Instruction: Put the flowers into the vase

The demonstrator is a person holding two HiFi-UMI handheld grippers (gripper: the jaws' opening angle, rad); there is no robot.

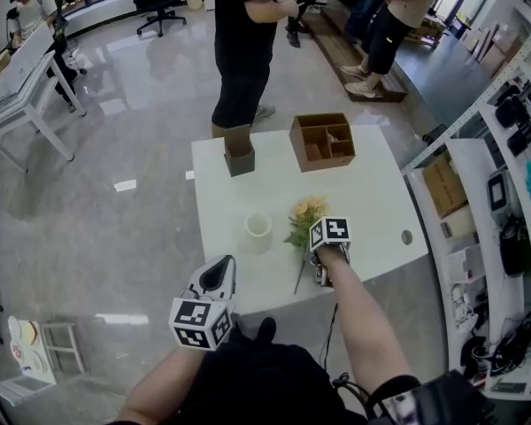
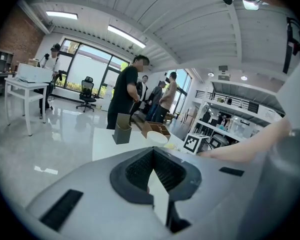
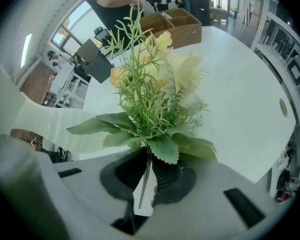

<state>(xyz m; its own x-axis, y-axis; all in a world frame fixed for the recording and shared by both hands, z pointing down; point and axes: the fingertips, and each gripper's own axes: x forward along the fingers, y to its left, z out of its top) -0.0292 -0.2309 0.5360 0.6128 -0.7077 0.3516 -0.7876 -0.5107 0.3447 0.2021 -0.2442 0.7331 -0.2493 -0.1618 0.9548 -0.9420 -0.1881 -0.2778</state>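
My right gripper (image 3: 149,159): jaws clamped on the flowers (image 3: 150,99) by the stem, centre frame. My left gripper (image 2: 152,154): jaws together, empty. Vase (image 1: 258,227): upright on tabletop (image 1: 372,193).

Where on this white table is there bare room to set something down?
Widest bare patch: the table right of the flowers, nearer than the brown organiser. A narrower strip lies left of the vase, nearer than the grey box. Crowded: the near middle, where vase, flowers and right gripper bunch.
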